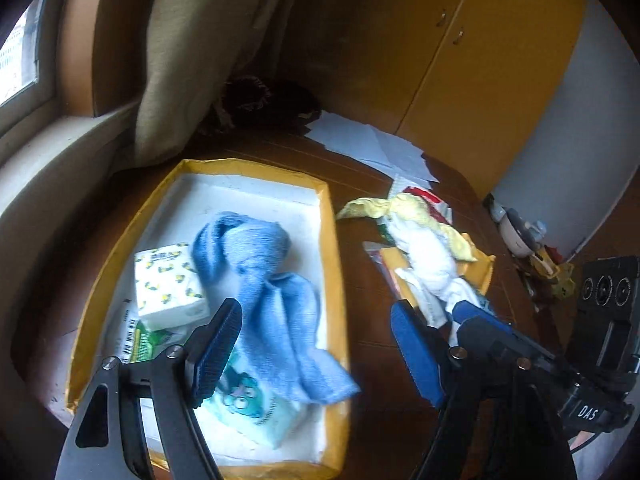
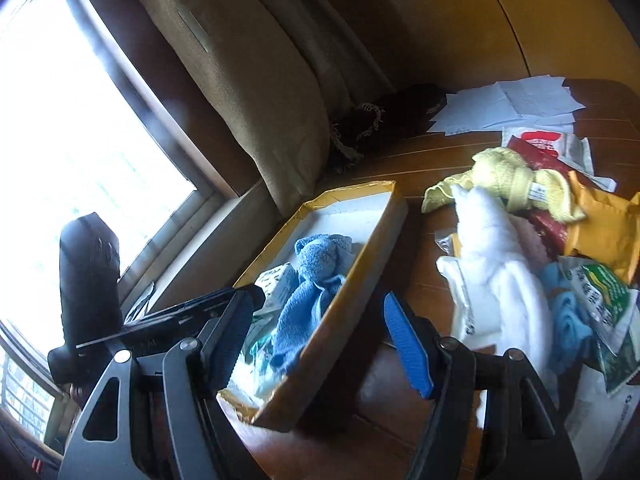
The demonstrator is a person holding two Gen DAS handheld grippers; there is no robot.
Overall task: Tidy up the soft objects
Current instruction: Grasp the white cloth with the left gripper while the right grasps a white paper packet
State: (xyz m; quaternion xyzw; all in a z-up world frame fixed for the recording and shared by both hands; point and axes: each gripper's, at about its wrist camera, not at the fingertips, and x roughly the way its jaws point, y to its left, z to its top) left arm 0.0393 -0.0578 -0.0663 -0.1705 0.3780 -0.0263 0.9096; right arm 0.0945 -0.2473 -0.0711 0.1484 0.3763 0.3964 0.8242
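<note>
Both your grippers, left gripper (image 1: 316, 344) and right gripper (image 2: 320, 340), are released and empty. The knotted blue towel (image 1: 264, 280) lies in the yellow-rimmed tray (image 1: 332, 232), its lower-right end draped on the rim. Snag that end reaching for the white towel (image 2: 492, 264) and yellow towel (image 2: 504, 180) right of frame, and you may drag it out.

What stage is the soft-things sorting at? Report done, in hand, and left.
Done: the blue towel lies in the yellow-rimmed box, beside a tissue pack.
In hand: nothing; the left gripper and right gripper are both open and empty.
Left: the white cloth, the yellow cloth and a smaller blue cloth remain piled on the table.
</note>
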